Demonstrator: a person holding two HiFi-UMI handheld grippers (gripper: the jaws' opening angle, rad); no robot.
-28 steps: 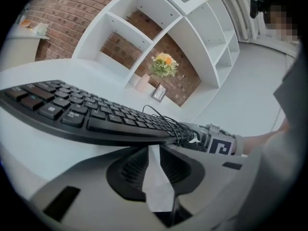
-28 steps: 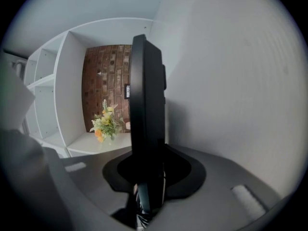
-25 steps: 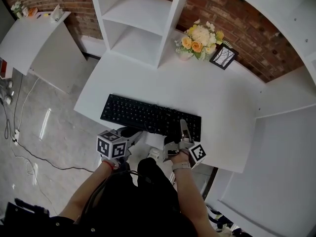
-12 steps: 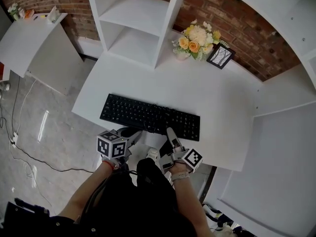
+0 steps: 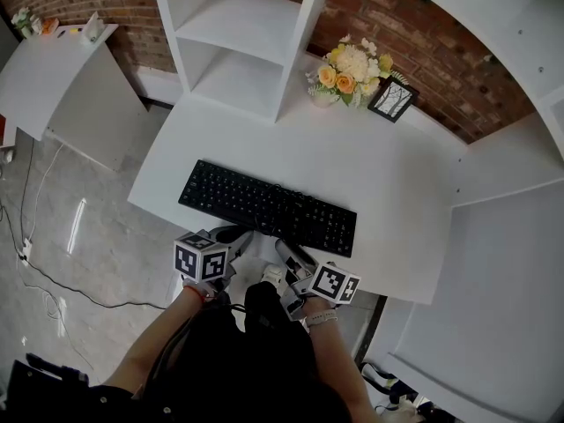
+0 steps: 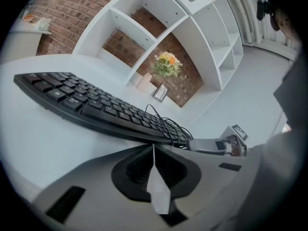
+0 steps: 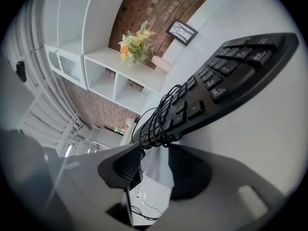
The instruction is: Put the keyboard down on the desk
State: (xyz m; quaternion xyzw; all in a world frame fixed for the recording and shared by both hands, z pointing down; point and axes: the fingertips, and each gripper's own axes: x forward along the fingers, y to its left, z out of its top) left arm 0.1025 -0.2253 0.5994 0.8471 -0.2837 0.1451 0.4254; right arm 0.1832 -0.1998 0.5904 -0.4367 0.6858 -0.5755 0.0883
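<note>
The black keyboard (image 5: pixel 264 208) lies flat on the white desk (image 5: pixel 397 179), close to its front edge, with its cable (image 7: pixel 161 119) coiled at the near side. My left gripper (image 5: pixel 236 236) hovers at the desk's front edge below the keyboard's left half. Its jaws have just closed and stand shut with nothing between them (image 6: pixel 154 150). My right gripper (image 5: pixel 286 249) is off the keyboard, just in front of the desk edge, rolled on its side. It is open, its jaws have just been closing a little, and the gap (image 7: pixel 154 165) is empty, with the cable coil just beyond the tips.
A vase of flowers (image 5: pixel 351 67) and a small picture frame (image 5: pixel 398 101) stand at the desk's back. A white shelf unit (image 5: pixel 247 33) rises behind the desk. A side table (image 5: pixel 66 69) stands at far left, and cables (image 5: pixel 35 254) lie on the floor.
My right gripper has pulled back off the keyboard's front edge, moved left and rolled over. The keyboard stays on the desk. My left gripper has kept still.
</note>
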